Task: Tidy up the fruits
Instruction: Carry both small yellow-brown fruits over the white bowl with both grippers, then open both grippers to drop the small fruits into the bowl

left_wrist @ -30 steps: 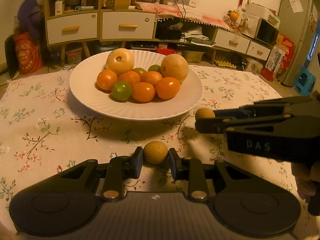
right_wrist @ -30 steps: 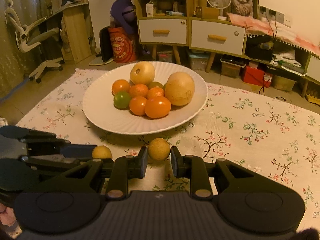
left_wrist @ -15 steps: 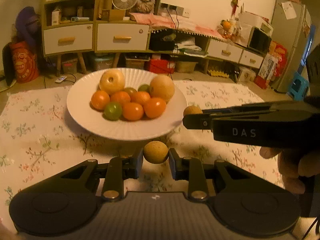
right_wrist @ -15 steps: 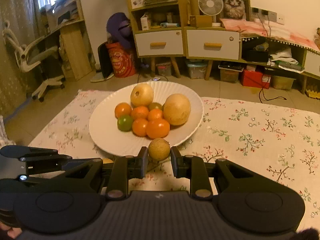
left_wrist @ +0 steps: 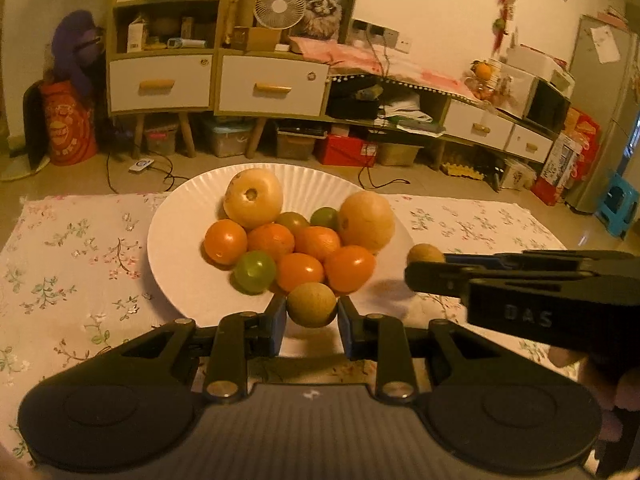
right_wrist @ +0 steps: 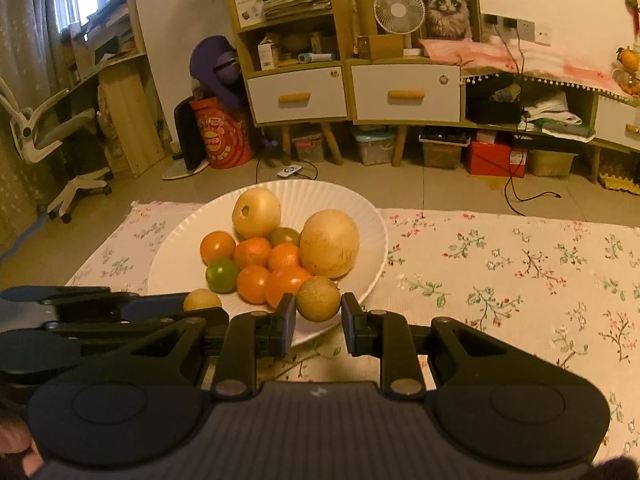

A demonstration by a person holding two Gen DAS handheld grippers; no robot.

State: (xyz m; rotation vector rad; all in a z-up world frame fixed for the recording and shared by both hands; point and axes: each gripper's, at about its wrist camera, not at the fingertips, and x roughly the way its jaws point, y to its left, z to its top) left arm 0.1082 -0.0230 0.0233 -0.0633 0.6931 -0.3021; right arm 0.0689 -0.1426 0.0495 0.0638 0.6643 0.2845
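A white ribbed plate (left_wrist: 180, 240) (right_wrist: 176, 256) on the floral tablecloth holds several orange fruits (left_wrist: 225, 241), a green one (left_wrist: 255, 271) and two large pale yellow fruits (left_wrist: 253, 197) (right_wrist: 329, 243). My left gripper (left_wrist: 311, 312) is shut on a small tan round fruit (left_wrist: 311, 305), held over the plate's near rim. My right gripper (right_wrist: 318, 308) is shut on a second small tan fruit (right_wrist: 319, 298) over the plate's near right rim. Each gripper shows from the side in the other's view, with its fruit (left_wrist: 425, 254) (right_wrist: 202, 300) at the tips.
The floral tablecloth (right_wrist: 520, 264) stretches to the right of the plate and to its left (left_wrist: 72, 264). Beyond the table edge are a tiled floor, drawer cabinets (left_wrist: 272, 88), storage boxes and an office chair (right_wrist: 52, 140).
Both grippers have lifted their small fruits off the cloth and carried them forward; each fruit now hangs over the plate's near rim instead of over the tablecloth.
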